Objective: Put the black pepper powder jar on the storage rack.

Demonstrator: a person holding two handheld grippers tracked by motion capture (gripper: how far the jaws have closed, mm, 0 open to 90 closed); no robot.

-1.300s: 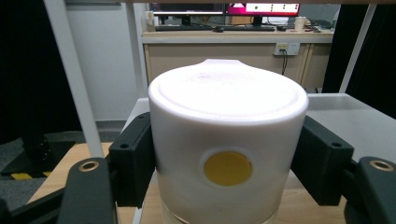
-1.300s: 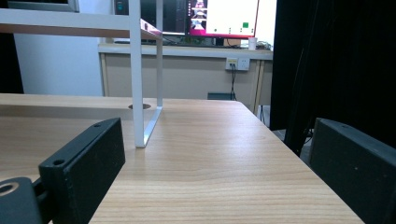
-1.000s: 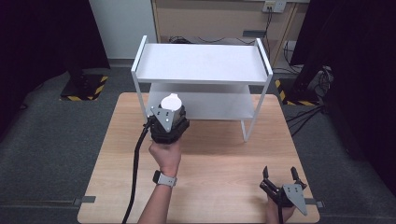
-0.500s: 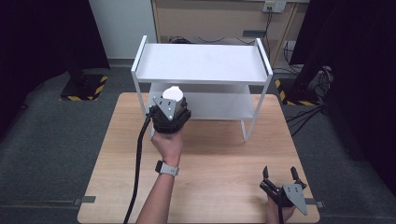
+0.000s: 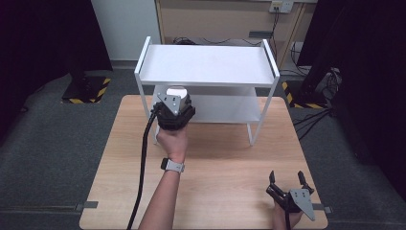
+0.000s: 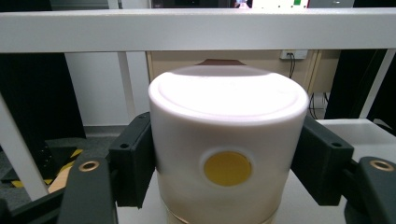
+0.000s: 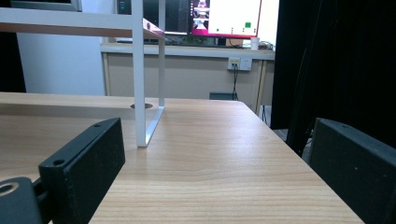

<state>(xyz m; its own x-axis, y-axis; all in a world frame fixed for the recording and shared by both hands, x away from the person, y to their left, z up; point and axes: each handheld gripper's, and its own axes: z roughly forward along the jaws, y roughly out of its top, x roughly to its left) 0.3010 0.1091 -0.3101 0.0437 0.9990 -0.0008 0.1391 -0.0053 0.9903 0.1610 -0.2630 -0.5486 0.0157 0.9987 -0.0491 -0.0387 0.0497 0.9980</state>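
White jar (image 6: pixel 228 163) clamped in left claw (image 5: pixel 173 106), poised at front edge of rack (image 5: pixel 207 64), level with lower shelf (image 5: pixel 225 108). Next: slide in, set down, release. Right claw (image 5: pixel 288 180) spread, idle, low over counter (image 5: pixel 225 158).

A: How many grippers? 
B: Two — the left gripper (image 5: pixel 173 98) and the right gripper (image 5: pixel 287 183).

A: And the rest? 
B: One white cylindrical container (image 6: pixel 228 154), one white two-tier shelf rack (image 5: pixel 207 65), one wooden table (image 5: pixel 225 158).
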